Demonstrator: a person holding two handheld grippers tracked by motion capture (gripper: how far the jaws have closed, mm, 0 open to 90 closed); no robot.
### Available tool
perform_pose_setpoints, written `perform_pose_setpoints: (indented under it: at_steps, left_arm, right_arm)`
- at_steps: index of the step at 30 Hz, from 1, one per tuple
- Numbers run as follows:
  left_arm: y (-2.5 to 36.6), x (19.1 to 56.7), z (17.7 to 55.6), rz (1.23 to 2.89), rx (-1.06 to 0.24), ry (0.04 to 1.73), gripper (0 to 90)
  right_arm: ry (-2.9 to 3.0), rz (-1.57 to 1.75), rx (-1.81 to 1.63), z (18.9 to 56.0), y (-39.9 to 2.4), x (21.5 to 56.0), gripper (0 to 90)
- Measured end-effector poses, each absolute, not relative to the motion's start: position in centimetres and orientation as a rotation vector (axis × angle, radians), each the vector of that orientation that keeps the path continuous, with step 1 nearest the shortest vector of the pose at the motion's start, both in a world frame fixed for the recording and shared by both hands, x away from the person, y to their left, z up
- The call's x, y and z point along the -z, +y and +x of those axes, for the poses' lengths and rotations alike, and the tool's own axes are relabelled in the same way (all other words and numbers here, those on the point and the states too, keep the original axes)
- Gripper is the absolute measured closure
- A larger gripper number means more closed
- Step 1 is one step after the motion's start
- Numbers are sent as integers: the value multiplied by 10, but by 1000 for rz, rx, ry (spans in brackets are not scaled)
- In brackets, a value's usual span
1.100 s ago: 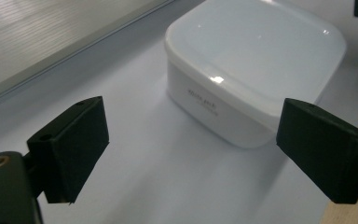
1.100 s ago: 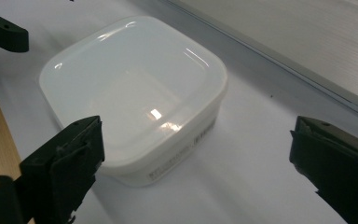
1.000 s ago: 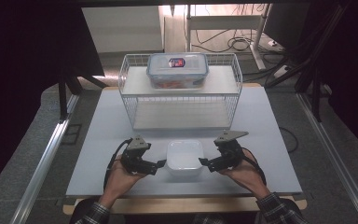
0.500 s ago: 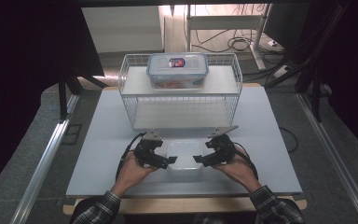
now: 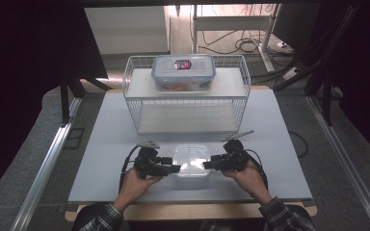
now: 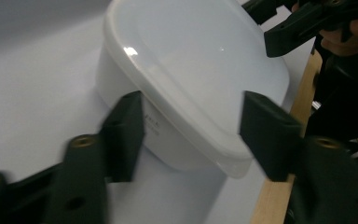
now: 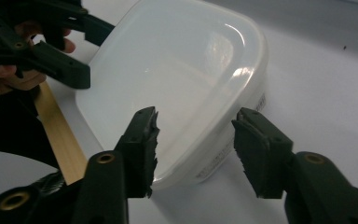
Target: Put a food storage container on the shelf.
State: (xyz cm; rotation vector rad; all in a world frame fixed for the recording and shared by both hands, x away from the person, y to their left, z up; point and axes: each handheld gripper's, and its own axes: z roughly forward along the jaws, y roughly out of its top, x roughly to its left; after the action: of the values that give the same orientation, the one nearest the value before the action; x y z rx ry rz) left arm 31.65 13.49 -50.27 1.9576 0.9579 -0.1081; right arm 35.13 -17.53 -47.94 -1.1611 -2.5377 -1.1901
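- High view: the white lidded container (image 5: 191, 161) sits on the tabletop (image 5: 101, 154) near its front edge, well apart from the wire basket (image 5: 135, 103) behind it, with bare surface to either side.
- Left gripper (image 5: 173, 169) is at the container's left end and right gripper (image 5: 208, 165) at its right end, each in a hand.
- Left gripper view: the jaws have just been closing and stand part open, with a corner of the container between them; one pad (image 6: 126, 133) lies against its wall, while the other is at the lid's rim, where contact is unclear.
- Right gripper view: its jaws, also just closing, straddle another corner; a firm hold cannot be told.
- Inside the basket, a clear lidded box (image 5: 183, 71) rests on the upper shelf; something orange shows through it.
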Motion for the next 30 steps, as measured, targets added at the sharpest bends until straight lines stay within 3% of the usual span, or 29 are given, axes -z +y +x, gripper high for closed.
perform_pose_setpoints:
  at_steps: [9, 30]
  left_arm:
    - [141, 498, 314, 1858, 9, 1040, 794]
    - [146, 480, 316, 1780, -79, 1069, 793]
  right_arm:
    - [-2487, -1258, 1332, 348, -184, 473, 781]
    - [-2509, -1258, 1561, 341, -176, 463, 788]
